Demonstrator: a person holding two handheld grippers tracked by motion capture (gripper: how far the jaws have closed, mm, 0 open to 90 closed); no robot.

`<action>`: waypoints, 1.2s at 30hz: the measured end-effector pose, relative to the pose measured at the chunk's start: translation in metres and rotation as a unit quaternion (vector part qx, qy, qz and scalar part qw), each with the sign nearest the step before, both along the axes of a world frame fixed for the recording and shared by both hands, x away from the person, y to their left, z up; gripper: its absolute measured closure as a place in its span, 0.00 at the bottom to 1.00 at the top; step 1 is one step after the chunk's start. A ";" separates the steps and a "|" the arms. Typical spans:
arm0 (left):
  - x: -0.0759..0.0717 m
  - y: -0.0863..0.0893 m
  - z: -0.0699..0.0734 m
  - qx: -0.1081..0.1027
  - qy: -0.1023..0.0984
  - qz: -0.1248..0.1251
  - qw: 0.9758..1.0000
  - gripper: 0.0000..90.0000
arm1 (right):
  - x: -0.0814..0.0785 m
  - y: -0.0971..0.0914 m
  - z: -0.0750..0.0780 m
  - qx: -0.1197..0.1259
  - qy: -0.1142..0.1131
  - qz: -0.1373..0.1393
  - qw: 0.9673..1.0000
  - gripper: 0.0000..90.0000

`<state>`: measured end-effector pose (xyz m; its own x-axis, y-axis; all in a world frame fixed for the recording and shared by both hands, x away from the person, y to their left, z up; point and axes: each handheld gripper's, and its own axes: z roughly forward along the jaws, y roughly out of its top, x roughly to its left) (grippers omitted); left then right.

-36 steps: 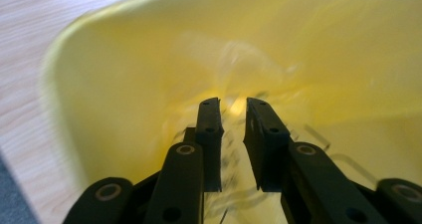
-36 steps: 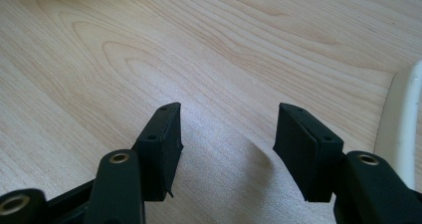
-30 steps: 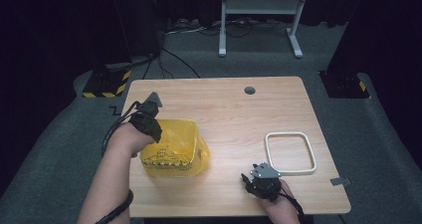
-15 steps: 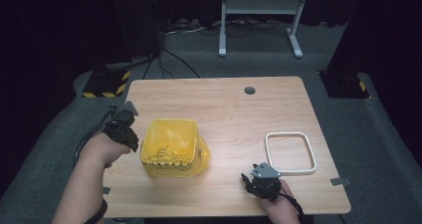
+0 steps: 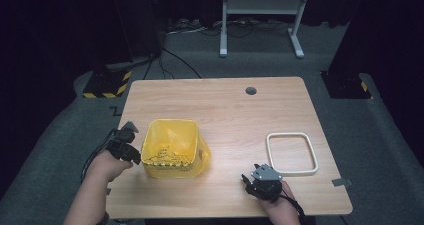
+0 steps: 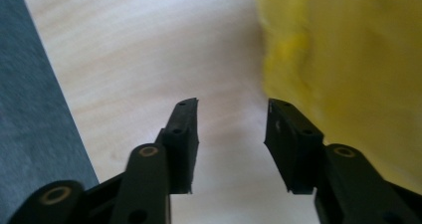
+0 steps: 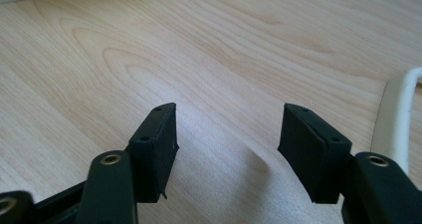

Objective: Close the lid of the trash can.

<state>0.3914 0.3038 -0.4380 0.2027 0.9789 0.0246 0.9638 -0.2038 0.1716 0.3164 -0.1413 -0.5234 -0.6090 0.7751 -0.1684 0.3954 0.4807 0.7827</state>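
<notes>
A yellow bag [image 5: 170,147] lines a small bin and stands open-topped on the wooden table [image 5: 225,105], left of centre. My left gripper [image 5: 125,144] hovers just off the bag's left side, near the table's left edge. In the left gripper view its jaws [image 6: 231,119] have just been opening; nothing is between them, and the yellow bag [image 6: 348,59] lies close on their right. My right gripper [image 5: 257,181] rests near the front edge. Its jaws [image 7: 226,129] have opened a little further over bare wood and hold nothing.
A white rectangular frame [image 5: 291,153] lies flat at the right, just beyond the right gripper, and its edge [image 7: 398,114] shows in the right gripper view. A round cable hole [image 5: 251,91] sits at the table's far side. Grey carpet [image 6: 30,109] runs past the left edge.
My left hand has come down and to the left, away from the bag's back-left rim to beside its left wall. The right hand has stayed put.
</notes>
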 end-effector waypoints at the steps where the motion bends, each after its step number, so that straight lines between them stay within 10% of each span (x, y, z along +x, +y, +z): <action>1: 0.000 0.001 -0.003 0.002 -0.014 -0.003 1.000 0.57 | 0.000 0.001 0.001 0.008 -0.004 0.001 1.000 0.42; 9: -0.004 0.014 -0.035 -0.047 -0.137 0.026 0.989 0.44 | 0.010 0.026 0.021 0.031 -0.027 0.015 0.999 0.36; 16: -0.011 0.011 -0.058 -0.102 -0.213 0.023 0.971 0.45 | 0.032 0.059 0.041 0.041 -0.059 0.010 0.997 0.36; 27: -0.015 -0.002 -0.073 -0.157 -0.239 0.002 0.958 0.47 | 0.047 0.101 0.040 0.063 -0.047 0.011 0.997 0.37; 36: -0.015 -0.039 -0.075 -0.181 -0.241 -0.034 0.953 0.46 | 0.038 0.084 0.035 0.056 -0.046 0.003 0.997 0.36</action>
